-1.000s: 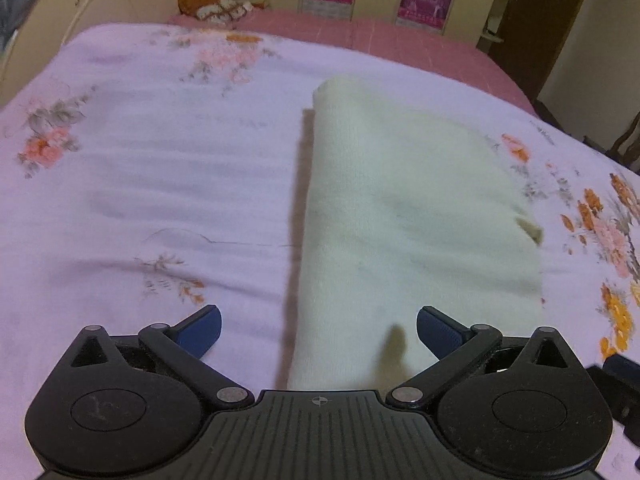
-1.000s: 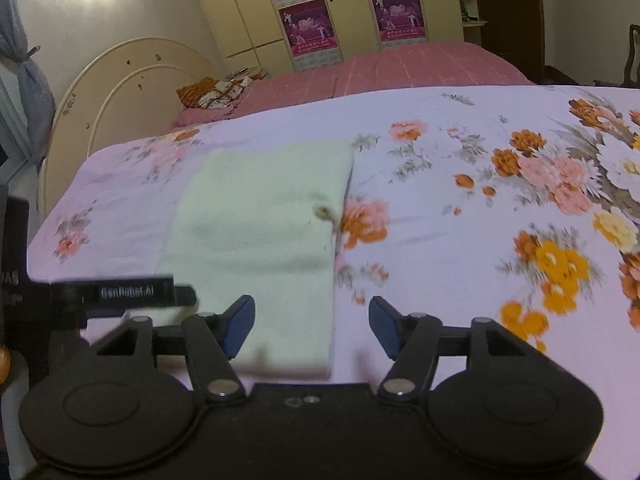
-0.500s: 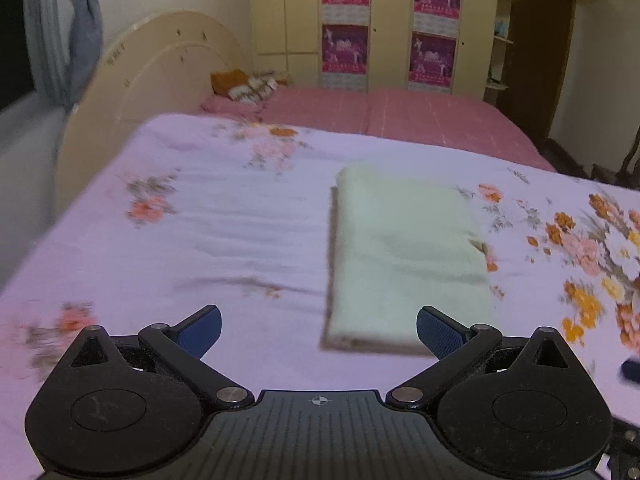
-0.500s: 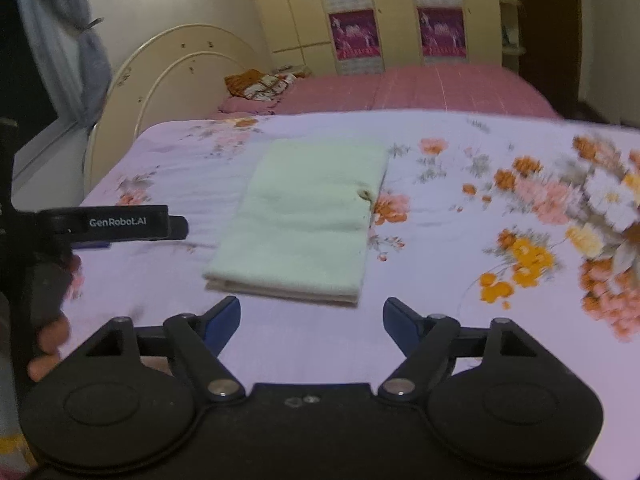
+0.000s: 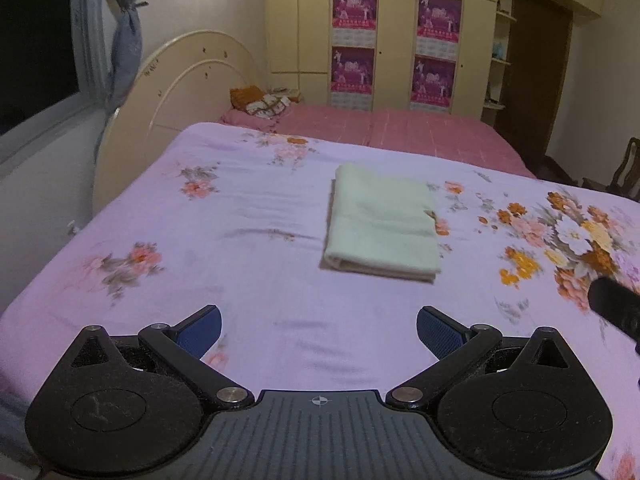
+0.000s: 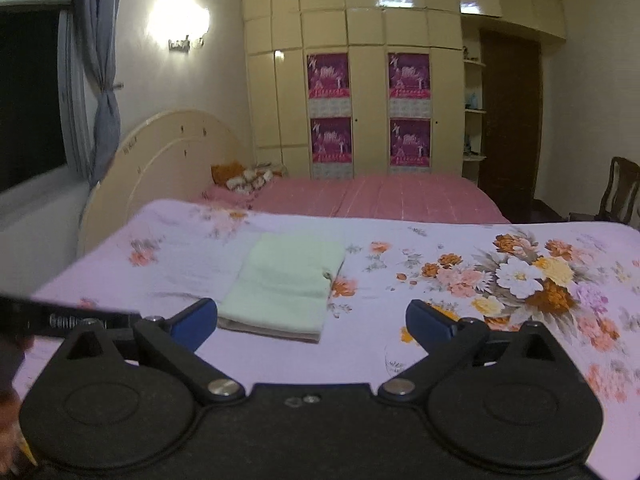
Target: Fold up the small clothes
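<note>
Both grippers, left gripper [image 5: 319,330] spread empty, right gripper [image 6: 311,322] opening empty, overlook floral bedsheet [image 5: 240,248] bearing folded cloth [image 5: 382,222].

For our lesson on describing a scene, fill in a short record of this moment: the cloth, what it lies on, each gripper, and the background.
cloth: pale green cloth, folded into a flat rectangle, layered edges at its near end
surface: bed with a lilac floral sheet
left gripper: left gripper open, nothing between its jaws, clear of the cloth
right gripper: right gripper opening, nothing between its jaws, clear of the cloth
background: second bed in pink, wardrobe with posters, lit wall lamp
task state: cloth looks folded
</note>
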The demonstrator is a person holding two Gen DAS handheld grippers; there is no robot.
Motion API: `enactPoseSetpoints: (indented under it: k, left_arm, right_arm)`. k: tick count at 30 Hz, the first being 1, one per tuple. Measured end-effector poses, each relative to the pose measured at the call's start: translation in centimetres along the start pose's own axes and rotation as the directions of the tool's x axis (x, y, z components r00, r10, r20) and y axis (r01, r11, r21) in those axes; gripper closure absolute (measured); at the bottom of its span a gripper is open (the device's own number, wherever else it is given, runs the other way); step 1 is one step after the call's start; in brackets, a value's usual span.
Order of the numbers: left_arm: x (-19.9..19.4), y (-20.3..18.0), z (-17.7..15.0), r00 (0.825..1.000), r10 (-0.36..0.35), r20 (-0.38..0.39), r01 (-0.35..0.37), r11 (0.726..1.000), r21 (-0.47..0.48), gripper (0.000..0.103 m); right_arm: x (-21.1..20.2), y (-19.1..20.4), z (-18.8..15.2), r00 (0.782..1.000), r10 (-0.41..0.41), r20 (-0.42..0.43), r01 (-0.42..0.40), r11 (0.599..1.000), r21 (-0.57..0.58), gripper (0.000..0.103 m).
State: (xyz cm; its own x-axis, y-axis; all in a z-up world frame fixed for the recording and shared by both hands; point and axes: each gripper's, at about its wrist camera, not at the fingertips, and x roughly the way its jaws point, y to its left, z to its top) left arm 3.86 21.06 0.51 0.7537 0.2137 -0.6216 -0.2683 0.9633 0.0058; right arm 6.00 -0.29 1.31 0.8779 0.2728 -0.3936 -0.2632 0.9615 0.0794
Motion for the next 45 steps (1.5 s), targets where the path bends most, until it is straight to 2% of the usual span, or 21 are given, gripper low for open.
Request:
enactPoseSetpoints:
  k: [7,16,45]
  left_arm:
    - [-5.0,0.7,-2.6,1.000,0.000,0.029,0.000,1.000,-0.007,0.000]
    - [-7.7,0.5,-3.4,0.999,0.002,0.051,-0.002,1.000,-0.004,0.000]
    - [-7.1,-1.1,-2.7,0.999,0.005,0.037,-0.005,1.000,-0.009,0.000]
  right_arm:
    - [-4.1,0.1,-1.2,1.000,0.012,0.012,-0.013,1.000,0.024,0.002]
    - [-6.5,0.3,-1.7,0.999,0.025,0.026,-0.027,0.999,0.043,0.001]
    - [-6.3,0.0,-1.5,0.999,0.039,0.008,-0.039,0.998,0.043,0.001]
